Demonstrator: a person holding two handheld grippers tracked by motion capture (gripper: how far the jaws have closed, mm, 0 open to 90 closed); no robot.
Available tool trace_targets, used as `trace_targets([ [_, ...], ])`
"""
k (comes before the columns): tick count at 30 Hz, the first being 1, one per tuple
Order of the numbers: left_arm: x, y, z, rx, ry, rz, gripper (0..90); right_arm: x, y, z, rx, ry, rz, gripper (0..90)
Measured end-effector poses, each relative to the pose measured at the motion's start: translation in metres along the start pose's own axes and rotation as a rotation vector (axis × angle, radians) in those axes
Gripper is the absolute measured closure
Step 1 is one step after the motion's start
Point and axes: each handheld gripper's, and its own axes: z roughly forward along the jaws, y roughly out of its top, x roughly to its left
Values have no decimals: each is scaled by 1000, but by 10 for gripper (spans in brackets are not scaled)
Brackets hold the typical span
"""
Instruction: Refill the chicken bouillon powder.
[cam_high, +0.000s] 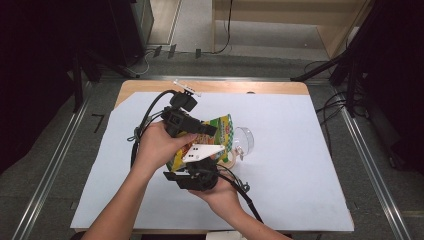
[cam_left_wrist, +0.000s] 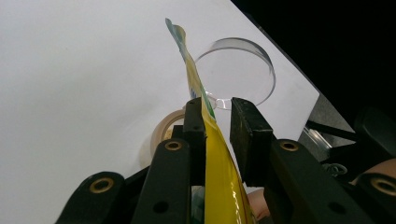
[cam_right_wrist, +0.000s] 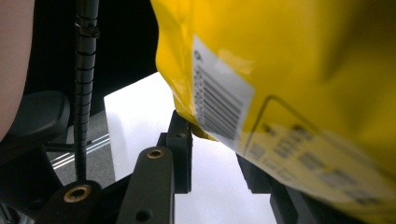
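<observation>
- We hold 1 yellow snack bag (cam_high: 212, 137) up off the table between our 2 grippers, above the middle of the white sheet (cam_high: 300, 165).
- Our left gripper (cam_high: 202, 129) has the bag's thin flat edge between its jaws; in the left gripper view the foil (cam_left_wrist: 212, 140) lies against the left jaw with a gap to the right jaw, so we judge this a loose pinch and not a firm clamp.
- Our right gripper (cam_high: 197, 170) meets the bag from the near side; in the right gripper view the barcode face (cam_right_wrist: 224, 105) hangs over the jaws and its lower corner sits down between them, though we cannot tell if the pads press on it.
- The bag's long axis runs away from us, from the right gripper toward the clear cup (cam_high: 243, 140), which lies on its side just beyond the bag's far end.
- The cup's mouth (cam_left_wrist: 243, 70) sits straight ahead of the left jaws, so the left hand is nearer to it.
- A roll of tape (cam_left_wrist: 163, 133) lies flat under the bag, just beside the cup; it could snag a lowering bag.
</observation>
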Motion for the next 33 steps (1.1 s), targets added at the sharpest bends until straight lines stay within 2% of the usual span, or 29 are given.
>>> trace_targets([
  [5, 7, 6, 0, 20, -16, -21, 769, -1, 4, 1, 2, 9, 11, 699],
  [9, 10, 11, 0, 11, -21, -33, 770, -5, 9, 0, 3, 8, 14, 698],
  [13, 10, 10, 4, 14, -19, -24, 770, -8, 8, 0, 7, 13, 24, 698],
  [16, 11, 9, 4, 14, -22, -21, 772, -8, 6, -1, 16, 9, 10, 698],
  [33, 6, 4, 0, 8, -4, -17, 767, -2, 6, 0, 14, 28, 9, 698],
])
